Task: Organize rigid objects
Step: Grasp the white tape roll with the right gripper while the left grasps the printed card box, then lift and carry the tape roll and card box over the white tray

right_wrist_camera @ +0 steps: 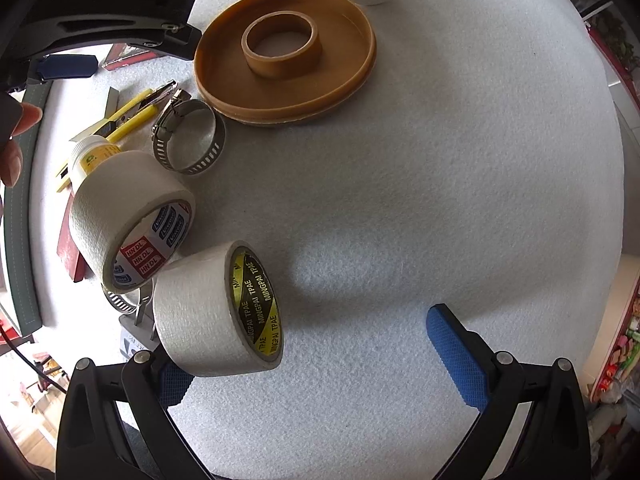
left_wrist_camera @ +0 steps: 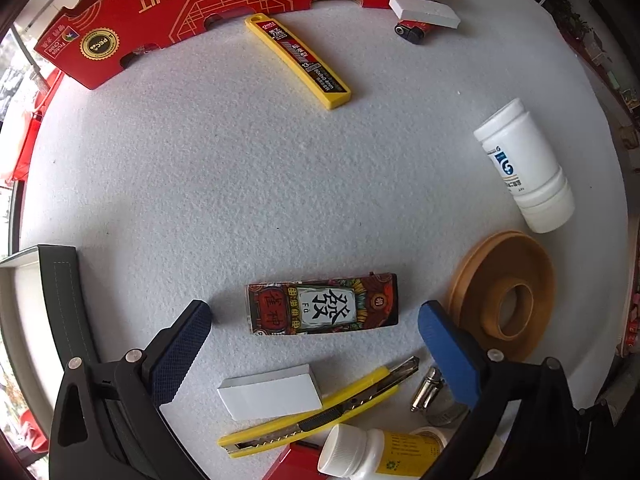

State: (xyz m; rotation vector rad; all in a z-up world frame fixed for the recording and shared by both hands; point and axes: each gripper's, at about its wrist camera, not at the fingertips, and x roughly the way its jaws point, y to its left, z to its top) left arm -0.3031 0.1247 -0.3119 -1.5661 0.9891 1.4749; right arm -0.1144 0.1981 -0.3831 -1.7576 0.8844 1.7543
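Left wrist view, L to R: left gripper (left_wrist_camera: 314,332) spread wide, nothing between its blue pads, straddling the patterned box (left_wrist_camera: 322,304) lying flat at lower centre on the white foam mat (left_wrist_camera: 240,184). Red fruit carton (left_wrist_camera: 192,4) runs along the top left edge. Yellow blade case (left_wrist_camera: 298,60) lies diagonal at upper centre. Below the patterned box: white block (left_wrist_camera: 272,394), then yellow utility knife (left_wrist_camera: 320,410), w/ a small white bottle (left_wrist_camera: 372,454) at bottom edge. Tan disc (left_wrist_camera: 506,294) at right, just beside the right pad; large white bottle (left_wrist_camera: 526,166) on its side above it.

Right wrist view, L to R: a hand (right_wrist_camera: 16,136) at far left edge. Tape roll w/ red-blue core (right_wrist_camera: 132,220) at left, another tape roll w/ black-yellow core (right_wrist_camera: 220,308) below it, touching. Hose clamp (right_wrist_camera: 188,136) above them. Right gripper (right_wrist_camera: 308,356) spread, holding nothing; its left pad sits behind the lower roll, contact unclear.
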